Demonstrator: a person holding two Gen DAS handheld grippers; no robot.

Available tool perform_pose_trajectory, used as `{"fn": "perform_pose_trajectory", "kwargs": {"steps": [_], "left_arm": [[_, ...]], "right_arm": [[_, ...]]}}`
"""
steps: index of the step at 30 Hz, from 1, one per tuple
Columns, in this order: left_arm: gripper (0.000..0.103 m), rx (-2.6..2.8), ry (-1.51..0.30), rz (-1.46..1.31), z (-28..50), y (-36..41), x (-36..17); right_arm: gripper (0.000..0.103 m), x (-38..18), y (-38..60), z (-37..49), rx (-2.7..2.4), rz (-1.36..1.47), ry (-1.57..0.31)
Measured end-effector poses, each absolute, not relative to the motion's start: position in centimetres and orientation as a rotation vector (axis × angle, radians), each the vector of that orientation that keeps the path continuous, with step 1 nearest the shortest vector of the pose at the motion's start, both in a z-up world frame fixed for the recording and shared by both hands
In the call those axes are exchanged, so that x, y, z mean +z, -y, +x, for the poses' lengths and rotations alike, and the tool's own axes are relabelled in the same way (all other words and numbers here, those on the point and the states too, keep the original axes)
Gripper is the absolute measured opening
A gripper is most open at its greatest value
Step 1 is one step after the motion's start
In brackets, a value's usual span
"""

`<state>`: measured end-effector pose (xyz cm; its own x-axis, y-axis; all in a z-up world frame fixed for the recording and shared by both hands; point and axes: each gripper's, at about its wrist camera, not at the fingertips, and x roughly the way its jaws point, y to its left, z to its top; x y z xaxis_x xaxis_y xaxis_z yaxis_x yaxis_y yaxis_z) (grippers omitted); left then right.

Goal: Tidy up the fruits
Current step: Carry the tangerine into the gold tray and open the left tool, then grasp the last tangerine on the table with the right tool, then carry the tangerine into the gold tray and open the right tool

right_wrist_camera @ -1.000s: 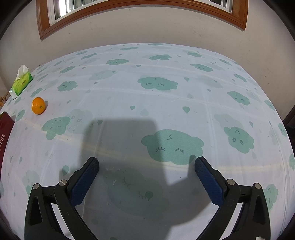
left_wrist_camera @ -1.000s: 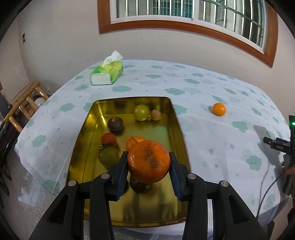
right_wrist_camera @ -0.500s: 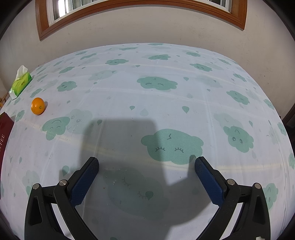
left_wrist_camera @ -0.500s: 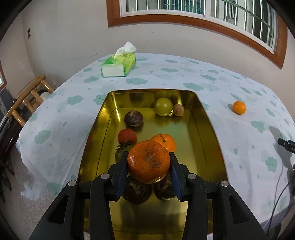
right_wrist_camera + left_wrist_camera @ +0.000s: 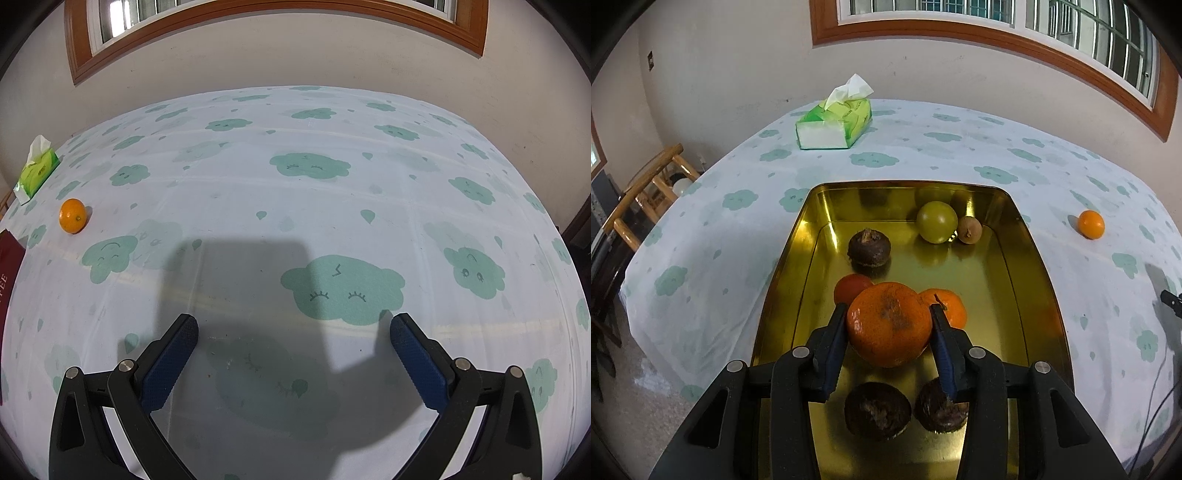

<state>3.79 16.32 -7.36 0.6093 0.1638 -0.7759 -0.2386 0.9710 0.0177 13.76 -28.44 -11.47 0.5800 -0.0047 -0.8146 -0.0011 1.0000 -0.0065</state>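
Note:
My left gripper [image 5: 889, 323] is shut on a large orange [image 5: 889, 328] and holds it above the gold tray [image 5: 1027, 258]. The tray holds a green fruit [image 5: 936, 221], a kiwi [image 5: 969, 229], a dark brown fruit [image 5: 868, 248], a red tomato [image 5: 851, 288], a small orange [image 5: 947, 308] and two more dark fruits [image 5: 877, 410] near its front. A small orange [image 5: 1090, 224] lies on the cloth right of the tray; it also shows in the right wrist view [image 5: 72, 216]. My right gripper [image 5: 294, 332] is open and empty over the tablecloth.
A green tissue pack [image 5: 834, 125] stands behind the tray, also at the far left of the right wrist view [image 5: 35, 173]. A wooden chair [image 5: 646, 192] stands left of the table. A dark red box edge [image 5: 9, 266] shows at the left.
The left gripper has moved forward and lower over the tray with the large orange held. The right gripper has not moved.

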Motion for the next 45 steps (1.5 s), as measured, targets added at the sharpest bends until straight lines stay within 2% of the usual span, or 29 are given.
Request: {"fn": "perform_pose_trajectory", "kwargs": {"steps": [4,8,14,17,21,25,36,37,38,39,40,45], "left_arm": [[0.06,0.249,-0.859,-0.061,4.0,-16.0,-6.8],[0.064,0.26,-0.827,-0.041,4.2,-15.8,-6.0],[0.065,0.227,-0.81,-0.097,4.1,-16.0,-4.8],[0.066,0.201,-0.813,-0.12,3.6,-15.7,-4.6],[0.067,0.189,-0.824,-0.112,3.0,-14.9,-4.5],[0.068,0.192,-0.832,-0.11,2.1,-14.6,-4.5],[0.068,0.243,-0.854,-0.115,0.5,-15.6,-4.5],[0.068,0.253,-0.856,-0.121,0.4,-15.8,-4.6],[0.068,0.26,-0.858,-0.125,0.3,-16.0,-4.7],[0.068,0.268,-0.859,-0.128,0.2,-16.1,-4.7],[0.068,0.275,-0.858,-0.13,0.1,-16.2,-4.7],[0.068,0.3,-0.844,-0.143,-1.2,-16.6,-4.4]], "right_arm": [[0.103,-11.2,28.0,13.5,0.006,-0.022,-0.932],[0.103,-9.3,26.7,12.7,0.125,0.017,-0.817],[0.102,-8.0,22.2,13.5,0.357,0.0,-0.778],[0.095,-7.9,19.3,14.6,0.491,-0.029,-0.795],[0.093,-8.2,14.5,15.9,0.602,-0.148,-0.81],[0.079,-8.8,12.3,17.9,0.643,-0.188,-0.823],[0.078,-10.1,9.2,21.7,0.692,-0.265,-0.839],[0.07,-10.3,9.0,21.9,0.695,-0.268,-0.845],[0.054,-10.5,8.9,22.1,0.701,-0.271,-0.856],[0.05,-10.8,8.7,22.4,0.697,-0.282,-0.879],[0.036,-10.8,8.7,22.3,0.675,-0.301,-0.87],[0.035,-9.6,9.3,19.9,0.707,-0.221,-0.896]]}}
